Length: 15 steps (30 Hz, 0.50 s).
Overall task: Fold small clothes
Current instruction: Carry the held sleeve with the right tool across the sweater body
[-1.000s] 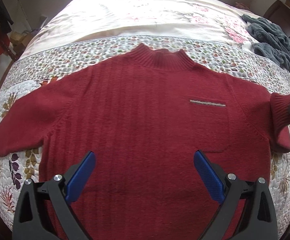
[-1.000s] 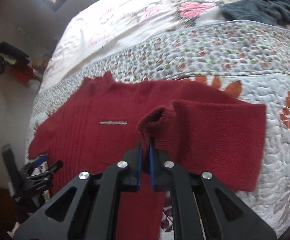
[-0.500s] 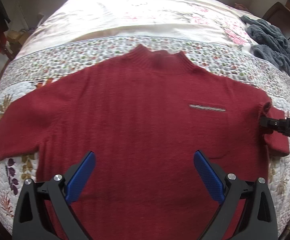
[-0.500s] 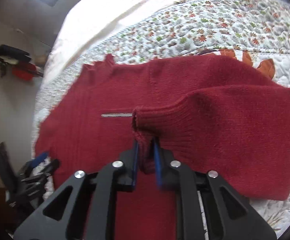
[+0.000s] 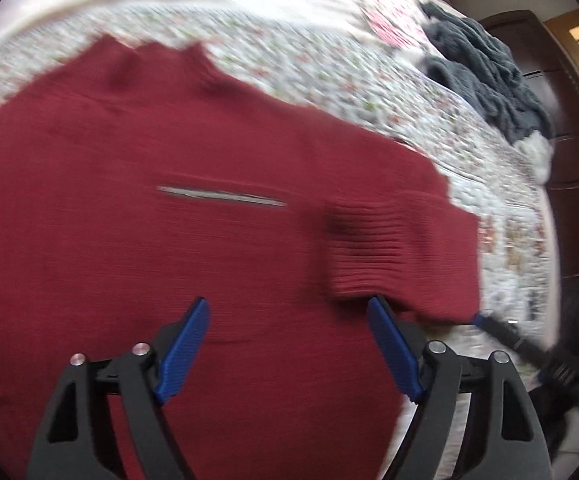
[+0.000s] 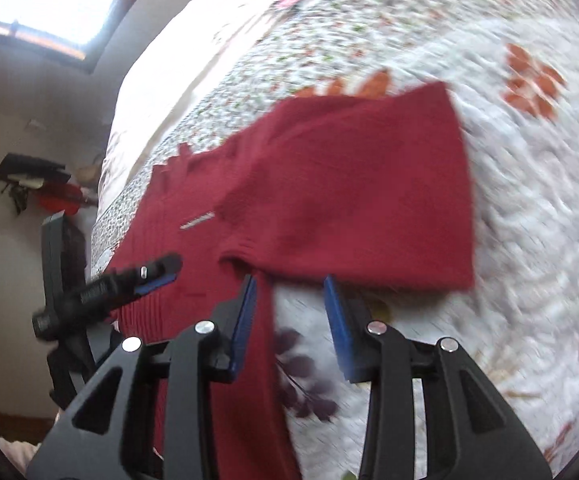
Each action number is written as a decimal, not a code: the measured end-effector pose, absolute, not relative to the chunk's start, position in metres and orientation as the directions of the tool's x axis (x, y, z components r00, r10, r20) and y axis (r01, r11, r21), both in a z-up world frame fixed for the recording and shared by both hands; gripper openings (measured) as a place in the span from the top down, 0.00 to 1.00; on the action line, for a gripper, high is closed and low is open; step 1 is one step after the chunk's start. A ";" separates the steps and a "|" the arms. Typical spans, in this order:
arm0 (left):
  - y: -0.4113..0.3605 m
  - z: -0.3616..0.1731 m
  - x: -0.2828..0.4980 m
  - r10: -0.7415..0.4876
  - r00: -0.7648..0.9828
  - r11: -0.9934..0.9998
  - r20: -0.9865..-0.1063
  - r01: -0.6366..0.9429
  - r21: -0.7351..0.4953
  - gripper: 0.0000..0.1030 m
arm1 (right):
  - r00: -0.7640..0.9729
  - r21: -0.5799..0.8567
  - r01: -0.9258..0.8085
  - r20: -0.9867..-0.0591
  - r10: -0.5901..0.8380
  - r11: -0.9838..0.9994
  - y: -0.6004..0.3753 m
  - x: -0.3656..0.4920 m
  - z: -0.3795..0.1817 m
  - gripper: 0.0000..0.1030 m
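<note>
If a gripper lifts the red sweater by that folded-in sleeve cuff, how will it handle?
Probably floppy: the red knit sweater lies limp on the quilt, its sleeve folded flat across the body. The ribbed cuff looks thick and textured, so likely easy to pinch, though it may stretch.

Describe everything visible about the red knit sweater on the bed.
The dark red ribbed-knit sweater lies flat, front up, on the floral quilted bedspread. It has a short stand-up collar and a thin pale strip across the chest. One sleeve is folded inward over the body, its ribbed cuff near the strip. Neither open gripper holds it. Both views are motion-blurred.
</note>
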State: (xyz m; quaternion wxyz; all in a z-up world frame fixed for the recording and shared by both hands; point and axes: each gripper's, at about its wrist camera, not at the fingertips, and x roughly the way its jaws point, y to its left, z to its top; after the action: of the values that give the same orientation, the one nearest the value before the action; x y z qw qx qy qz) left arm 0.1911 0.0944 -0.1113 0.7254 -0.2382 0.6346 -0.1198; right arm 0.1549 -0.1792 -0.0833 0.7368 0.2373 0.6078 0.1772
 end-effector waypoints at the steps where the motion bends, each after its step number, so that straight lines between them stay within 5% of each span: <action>1: 0.089 -0.117 0.194 -0.513 0.148 0.835 -0.845 -0.141 -0.532 0.23 | 0.198 0.568 0.046 -0.811 0.550 0.822 -0.187 0.148 -0.087 0.66; 4: 0.073 -0.138 0.202 -0.590 0.103 0.777 -0.800 -0.198 -0.598 0.29 | 0.201 0.553 0.066 -0.823 0.532 0.831 -0.199 0.140 -0.093 0.66; 7: 0.063 -0.150 0.207 -0.612 0.084 0.753 -0.786 -0.239 -0.612 0.47 | 0.209 0.546 0.077 -0.827 0.522 0.834 -0.208 0.135 -0.097 0.66; 15: 0.068 -0.138 0.205 -0.571 0.201 0.747 -0.796 -0.275 -0.605 0.77 | 0.227 0.536 0.087 -0.831 0.507 0.840 -0.219 0.136 -0.096 0.66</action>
State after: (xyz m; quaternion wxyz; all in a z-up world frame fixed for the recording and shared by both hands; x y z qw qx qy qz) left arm 0.2047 0.0676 -0.1383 0.6965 -0.3395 0.6232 -0.1064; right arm 0.1355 -0.2193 -0.0962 0.7440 0.2452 0.6053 0.1412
